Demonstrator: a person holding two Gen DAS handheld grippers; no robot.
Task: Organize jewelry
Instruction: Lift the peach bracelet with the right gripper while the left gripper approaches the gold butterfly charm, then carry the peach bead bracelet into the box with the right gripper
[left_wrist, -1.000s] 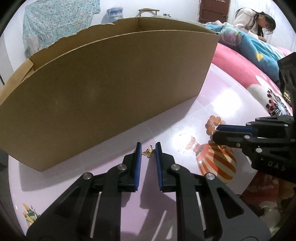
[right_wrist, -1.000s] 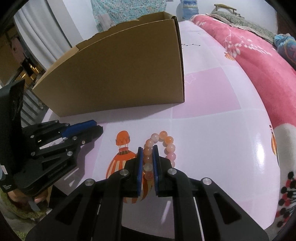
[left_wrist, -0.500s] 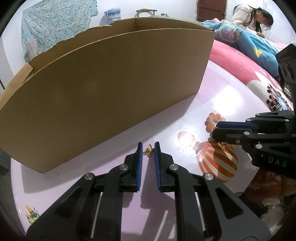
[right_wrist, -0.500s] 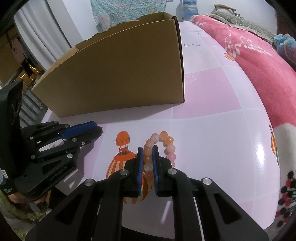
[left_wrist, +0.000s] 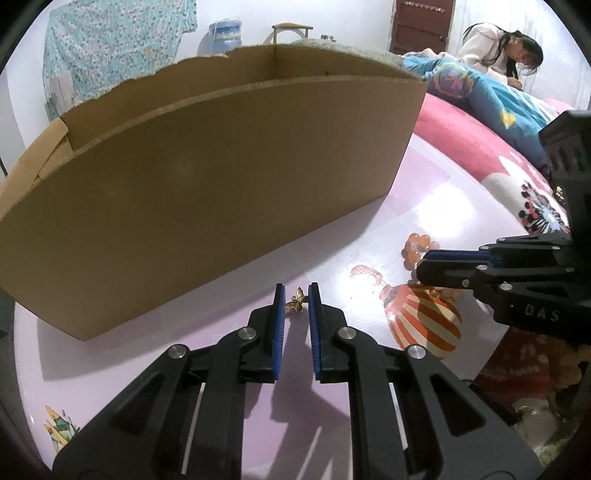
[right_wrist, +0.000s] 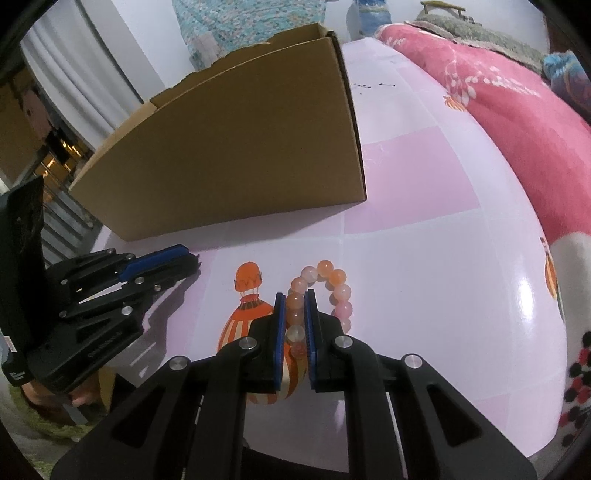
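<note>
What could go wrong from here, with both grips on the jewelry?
1. The left hand-held gripper has only the tips of its blue pads at the tiny gold butterfly charm; it may slip out on lifting.
2. The right hand-held gripper pinches one side of the beaded bracelet; the loose loop could swing or slide free.
3. The cardboard box has a tall wall; a low carry could hit its rim.
</note>
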